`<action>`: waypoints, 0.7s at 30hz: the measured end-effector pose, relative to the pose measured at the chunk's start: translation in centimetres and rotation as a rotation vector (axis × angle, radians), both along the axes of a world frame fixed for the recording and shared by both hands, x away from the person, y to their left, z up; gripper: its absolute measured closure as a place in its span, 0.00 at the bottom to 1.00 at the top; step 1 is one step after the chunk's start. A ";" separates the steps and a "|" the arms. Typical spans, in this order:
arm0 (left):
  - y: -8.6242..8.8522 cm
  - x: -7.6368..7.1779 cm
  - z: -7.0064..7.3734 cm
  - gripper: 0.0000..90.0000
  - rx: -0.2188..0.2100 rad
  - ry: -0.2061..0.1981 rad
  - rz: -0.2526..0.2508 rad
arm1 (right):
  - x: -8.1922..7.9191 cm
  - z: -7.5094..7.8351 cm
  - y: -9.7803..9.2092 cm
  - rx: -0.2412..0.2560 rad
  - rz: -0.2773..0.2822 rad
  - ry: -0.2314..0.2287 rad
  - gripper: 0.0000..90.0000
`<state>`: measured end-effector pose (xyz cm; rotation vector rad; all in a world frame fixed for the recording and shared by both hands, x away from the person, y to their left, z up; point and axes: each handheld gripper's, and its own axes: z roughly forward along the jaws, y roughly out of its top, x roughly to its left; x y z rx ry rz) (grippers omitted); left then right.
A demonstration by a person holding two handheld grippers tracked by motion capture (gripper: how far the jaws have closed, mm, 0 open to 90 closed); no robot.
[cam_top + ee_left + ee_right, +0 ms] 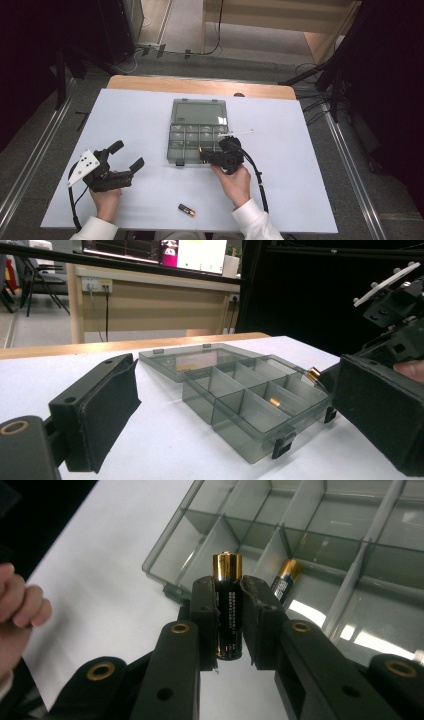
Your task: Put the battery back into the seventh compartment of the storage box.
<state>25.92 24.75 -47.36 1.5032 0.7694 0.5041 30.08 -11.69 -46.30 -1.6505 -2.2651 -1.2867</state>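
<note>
The left gripper [131, 156] rests on the white table [125, 110] well to the left of the box [197, 131], its jaws spread wide with nothing between them; in its own view the box sits ahead with lid laid back. It looks idle, and is best kept there, clear of the other hand's path. Near the table's front edge, between the two hands, a spare battery [186, 210] lies on its side, apart from everything. The box is a grey clear organiser with its compartments open upward, and one battery [286, 580] already lies in a front compartment. At the right, the right gripper [229, 625] has its jaws closed on a battery [229, 607], held gold end forward and gripped along its black body, at the box's near edge. The step in hand seems to be dropping this battery into a compartment. To do it well, carry the tip over the front wall rather than against it, pick the empty cell beside the filled one, and lower until the battery is inside the dividers before opening. Tilting it flatter first should keep it from bouncing out or standing on end; open the jaws slowly.
</note>
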 end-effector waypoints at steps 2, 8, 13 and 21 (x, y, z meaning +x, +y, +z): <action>0.0 0.0 0.0 0.05 0.001 -0.001 -0.001 | 0.3 -0.1 -0.2 0.035 -0.026 0.011 0.87; 0.0 0.0 0.0 0.05 0.003 0.003 0.001 | 1.3 -1.1 -0.8 0.164 -0.082 0.061 0.87; 0.1 0.0 0.0 0.05 0.002 0.001 0.001 | 1.7 -1.8 -1.0 0.184 -0.131 0.089 0.87; 0.1 -0.1 0.1 0.05 -0.001 -0.009 0.000 | 1.8 -2.2 -1.4 0.195 -0.195 0.112 0.74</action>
